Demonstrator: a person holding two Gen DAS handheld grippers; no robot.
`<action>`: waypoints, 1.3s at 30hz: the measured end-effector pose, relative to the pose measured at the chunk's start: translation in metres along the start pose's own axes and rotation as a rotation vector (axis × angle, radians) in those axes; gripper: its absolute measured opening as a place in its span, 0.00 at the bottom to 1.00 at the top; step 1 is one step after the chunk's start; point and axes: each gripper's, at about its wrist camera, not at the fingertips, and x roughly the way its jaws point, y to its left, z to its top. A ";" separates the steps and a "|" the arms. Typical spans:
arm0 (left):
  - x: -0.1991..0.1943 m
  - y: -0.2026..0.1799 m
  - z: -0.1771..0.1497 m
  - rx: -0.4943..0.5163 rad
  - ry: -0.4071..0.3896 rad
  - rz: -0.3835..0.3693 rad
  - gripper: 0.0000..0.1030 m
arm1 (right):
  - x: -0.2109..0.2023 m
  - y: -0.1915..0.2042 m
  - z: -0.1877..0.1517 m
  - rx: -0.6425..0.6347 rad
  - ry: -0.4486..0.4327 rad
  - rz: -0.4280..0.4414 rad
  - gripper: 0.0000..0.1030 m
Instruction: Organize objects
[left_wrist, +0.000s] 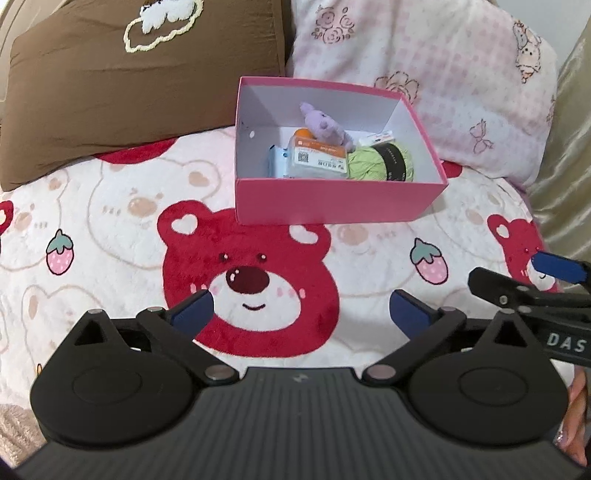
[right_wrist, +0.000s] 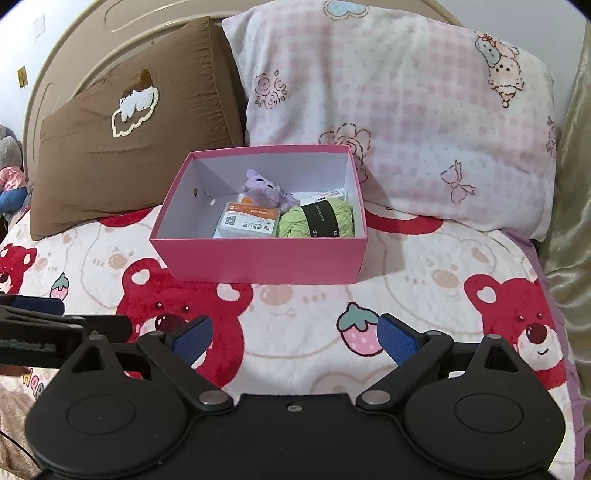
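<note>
Pink box (right_wrist: 258, 258) sits open on the bed's bear-print blanket (right_wrist: 295, 314), just in front of a brown pillow (right_wrist: 129, 147) and a pink checked pillow (right_wrist: 406, 129), holding a purple plush toy (right_wrist: 264, 188), a green yarn ball (right_wrist: 317, 221) and a small orange-labelled packet (right_wrist: 247, 221). Nearer the cameras, the left gripper (left_wrist: 301, 310) and right gripper (right_wrist: 295, 336) hang side by side over the blanket, well short of the box, each with jaws spread wide and nothing between them
</note>
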 end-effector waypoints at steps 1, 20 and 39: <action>0.000 0.001 -0.001 -0.004 0.000 -0.001 1.00 | -0.001 0.000 -0.001 0.004 -0.001 0.000 0.95; -0.009 0.001 -0.003 0.005 0.003 0.020 1.00 | -0.006 0.003 -0.007 0.029 0.020 0.001 0.99; -0.013 0.005 -0.006 -0.014 0.018 0.084 1.00 | -0.006 0.003 -0.009 0.019 0.014 -0.052 0.99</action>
